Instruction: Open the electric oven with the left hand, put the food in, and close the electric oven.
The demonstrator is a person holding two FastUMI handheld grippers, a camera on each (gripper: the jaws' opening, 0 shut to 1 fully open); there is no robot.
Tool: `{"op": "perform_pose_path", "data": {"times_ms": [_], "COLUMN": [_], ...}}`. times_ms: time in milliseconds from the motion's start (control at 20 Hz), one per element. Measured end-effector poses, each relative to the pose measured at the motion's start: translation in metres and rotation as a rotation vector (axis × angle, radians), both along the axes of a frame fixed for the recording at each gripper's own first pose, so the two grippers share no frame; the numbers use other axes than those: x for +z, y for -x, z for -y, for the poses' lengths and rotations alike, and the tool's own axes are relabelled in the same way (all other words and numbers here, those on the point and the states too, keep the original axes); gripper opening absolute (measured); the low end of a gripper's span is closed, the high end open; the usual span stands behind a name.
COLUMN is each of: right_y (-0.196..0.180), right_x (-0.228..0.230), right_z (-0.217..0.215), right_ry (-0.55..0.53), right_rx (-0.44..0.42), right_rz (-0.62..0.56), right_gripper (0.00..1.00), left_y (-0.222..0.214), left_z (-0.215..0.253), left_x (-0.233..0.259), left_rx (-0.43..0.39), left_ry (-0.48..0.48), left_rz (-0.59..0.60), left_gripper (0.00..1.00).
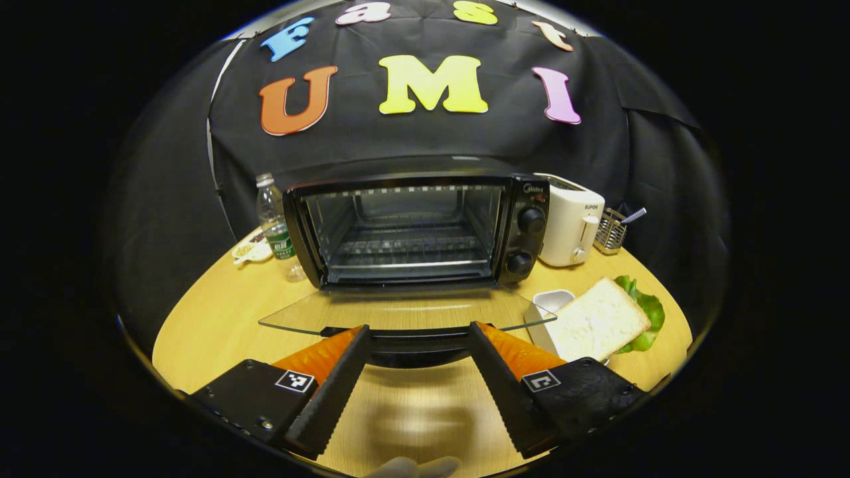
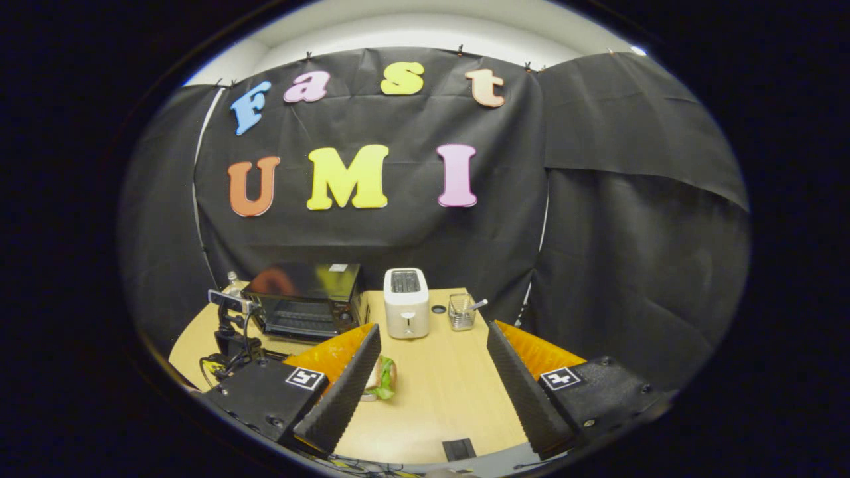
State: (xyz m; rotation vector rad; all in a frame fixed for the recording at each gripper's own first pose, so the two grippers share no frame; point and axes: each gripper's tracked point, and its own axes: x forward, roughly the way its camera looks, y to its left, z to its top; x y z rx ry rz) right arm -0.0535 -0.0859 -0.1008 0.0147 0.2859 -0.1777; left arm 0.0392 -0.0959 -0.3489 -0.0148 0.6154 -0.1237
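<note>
Black cloth is hanging behind a round wooden tabletop (image 1: pixel 219 318), and in the left gripper view the oven (image 1: pixel 418 229) is sitting at the middle of the frame with its glass door (image 1: pixel 405 312) lying folded down flat toward the camera, the cavity and its wire rack showing bare inside. The left gripper (image 1: pixel 417 335) is hovering at the bottom centre with its jaws spread wide on either side of the door's dark handle (image 1: pixel 412 344), gripping nothing. The food, a sandwich (image 1: pixel 601 322) of white bread with lettuce (image 1: pixel 647 312) poking out, is resting at the lower right of that frame on the tabletop, just beside the door's right corner and off to the outer side of the jaws. In the right gripper view the right gripper (image 2: pixel 431 352) is hanging well back from the table, jaws open and empty, with the sandwich (image 2: pixel 382 378) peeking out at lower centre beside the left-hand finger, nearer than the white toaster (image 2: pixel 406 302) and the small wire basket (image 2: pixel 459 312). From here the likely trouble is the lowered door: the sandwich is lying close to its corner, so a careless reach could be knocking the glass or dragging the bread apart, and soft bread squeezed too hard would be crushing or shedding its lettuce on the way to the rack.
</note>
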Motion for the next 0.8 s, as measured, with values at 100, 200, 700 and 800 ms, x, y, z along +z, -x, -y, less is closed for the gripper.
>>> {"op": "perform_pose_path", "data": {"times_ms": [100, 200, 700, 800], "right_y": [0.002, 0.004, 0.003, -0.001], "right_x": [-0.002, -0.005, -0.029, -0.036], "right_z": [-0.001, -0.002, -0.003, -0.005], "right_ry": [0.003, 0.005, -0.006, -0.009], "right_rx": [0.001, 0.003, 0.008, 0.015], "right_rz": [-0.006, -0.014, -0.069, -0.072], "right_gripper": [1.0, 1.0, 1.0, 1.0], "left_y": [0.007, 0.012, 0.013, 0.014], "left_z": [0.002, 0.001, 0.004, -0.002], "left_x": [-0.014, -0.03, -0.037, -0.021], "left_rx": [-0.009, -0.017, -0.036, -0.039], "left_ry": [-0.01, -0.019, 0.032, 0.037], "left_rz": [-0.039, -0.081, -0.085, -0.06], "left_gripper": [0.98, 0.96, 0.95, 1.0]}}
